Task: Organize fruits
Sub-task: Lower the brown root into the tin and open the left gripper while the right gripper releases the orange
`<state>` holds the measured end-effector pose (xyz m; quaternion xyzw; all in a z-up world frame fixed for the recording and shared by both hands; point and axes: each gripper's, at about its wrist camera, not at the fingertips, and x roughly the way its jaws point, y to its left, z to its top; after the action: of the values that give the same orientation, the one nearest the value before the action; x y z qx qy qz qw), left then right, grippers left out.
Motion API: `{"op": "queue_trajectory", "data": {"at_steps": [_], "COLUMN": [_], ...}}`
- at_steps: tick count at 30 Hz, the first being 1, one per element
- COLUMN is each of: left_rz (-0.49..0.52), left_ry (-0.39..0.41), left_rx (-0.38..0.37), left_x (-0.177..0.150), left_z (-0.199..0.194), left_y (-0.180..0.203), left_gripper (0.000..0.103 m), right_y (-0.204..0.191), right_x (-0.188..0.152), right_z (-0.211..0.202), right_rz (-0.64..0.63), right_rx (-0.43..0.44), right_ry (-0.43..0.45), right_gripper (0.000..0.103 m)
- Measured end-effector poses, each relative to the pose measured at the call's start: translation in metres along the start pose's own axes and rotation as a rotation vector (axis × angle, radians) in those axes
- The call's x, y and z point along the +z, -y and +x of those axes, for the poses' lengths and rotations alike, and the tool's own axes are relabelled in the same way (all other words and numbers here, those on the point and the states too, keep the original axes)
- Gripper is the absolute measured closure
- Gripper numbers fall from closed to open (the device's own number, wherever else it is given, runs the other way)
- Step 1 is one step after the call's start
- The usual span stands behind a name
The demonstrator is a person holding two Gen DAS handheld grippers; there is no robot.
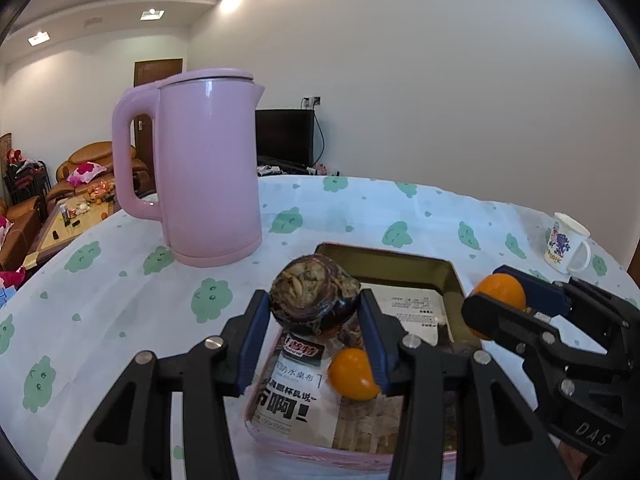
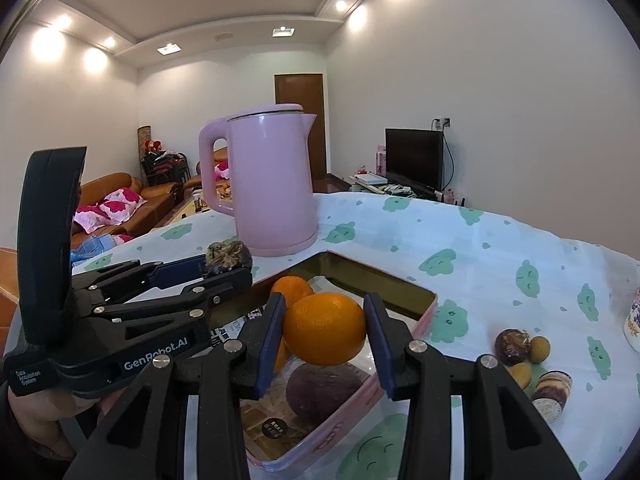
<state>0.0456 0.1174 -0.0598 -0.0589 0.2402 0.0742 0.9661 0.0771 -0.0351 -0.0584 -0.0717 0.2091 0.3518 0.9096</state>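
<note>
Blue pads of the left gripper [image 1: 314,312] clamp a dark purple mangosteen [image 1: 314,294] above the pink tray [image 2: 360,396]. Just beside it, the right gripper [image 2: 325,330] pinches an orange [image 2: 325,329] over the same tray, both grippers reaching forward toward the pink kettle [image 1: 208,168].

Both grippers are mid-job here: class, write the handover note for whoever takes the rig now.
Left gripper is shut on the dark purple fruit; right gripper is shut on an orange. Both hover over the pink tray.
Done: one orange and a purple fruit lie in the tray.
Left: set down both held fruits, then collect the small fruits on the tablecloth, right of the tray.
</note>
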Motion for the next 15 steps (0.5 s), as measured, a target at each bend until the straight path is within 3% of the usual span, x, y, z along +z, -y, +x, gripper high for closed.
{"op": "queue_trajectory", "data": {"at_steps": [15], "left_rz": [-0.003], "left_ry": [-0.033], "left_rx": [-0.008], "left_x": [-0.0031], "left_z": [0.0064], "left_y": [-0.0014], "left_gripper": [0.056], "right_y": [-0.0084], "right_x": [-0.0043], "right_z": [0.0102], "right_rz": [-0.01], "right_rx": [0.017], "right_ry": [-0.036], "right_gripper": [0.06]}}
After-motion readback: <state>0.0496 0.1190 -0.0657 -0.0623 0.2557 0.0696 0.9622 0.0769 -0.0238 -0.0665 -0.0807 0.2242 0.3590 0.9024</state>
